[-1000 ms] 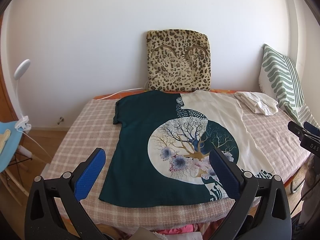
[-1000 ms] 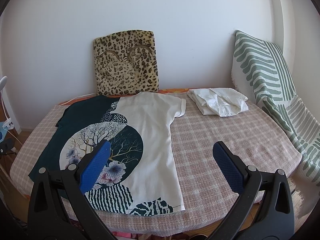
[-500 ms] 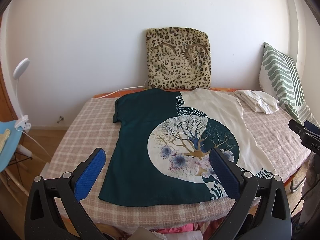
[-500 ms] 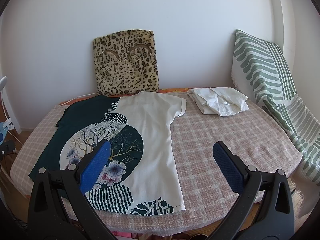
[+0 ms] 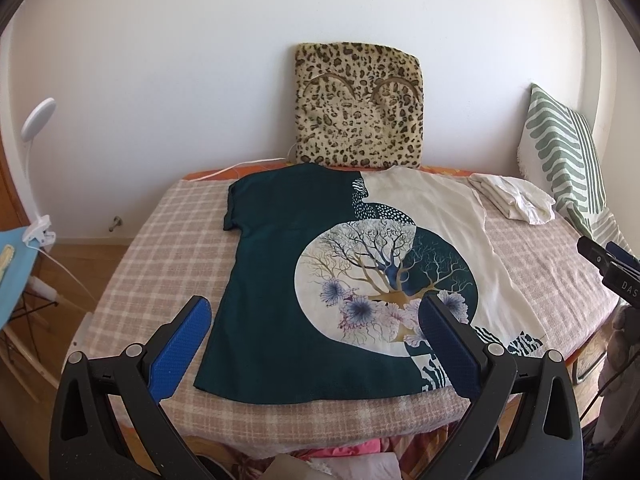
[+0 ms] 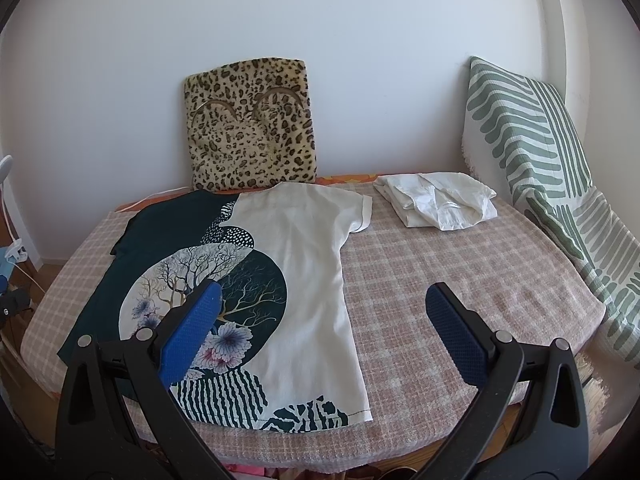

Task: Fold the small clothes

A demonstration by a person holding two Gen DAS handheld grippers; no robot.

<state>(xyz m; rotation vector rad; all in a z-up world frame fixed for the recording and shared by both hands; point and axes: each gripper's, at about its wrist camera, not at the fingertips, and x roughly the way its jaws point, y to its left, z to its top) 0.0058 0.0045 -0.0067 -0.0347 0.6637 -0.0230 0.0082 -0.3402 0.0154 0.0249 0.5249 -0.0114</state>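
T-shirt spread flat on the checked bedspread

The tree-print T-shirt lies unfolded on the bedspread (a folded white garment beyond it); left gripper and right gripper hover above, fingers spread, empty.

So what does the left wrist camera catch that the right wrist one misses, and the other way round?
Left wrist only: the shirt's whole dark sleeve, the chair, wood floor, and the right gripper at frame edge. Right wrist only: the striped pillow in full, plus bare blanket beside the shirt. Both: the shirt spread flat, folded white garment, leopard cushion, both grippers open, holding nothing.
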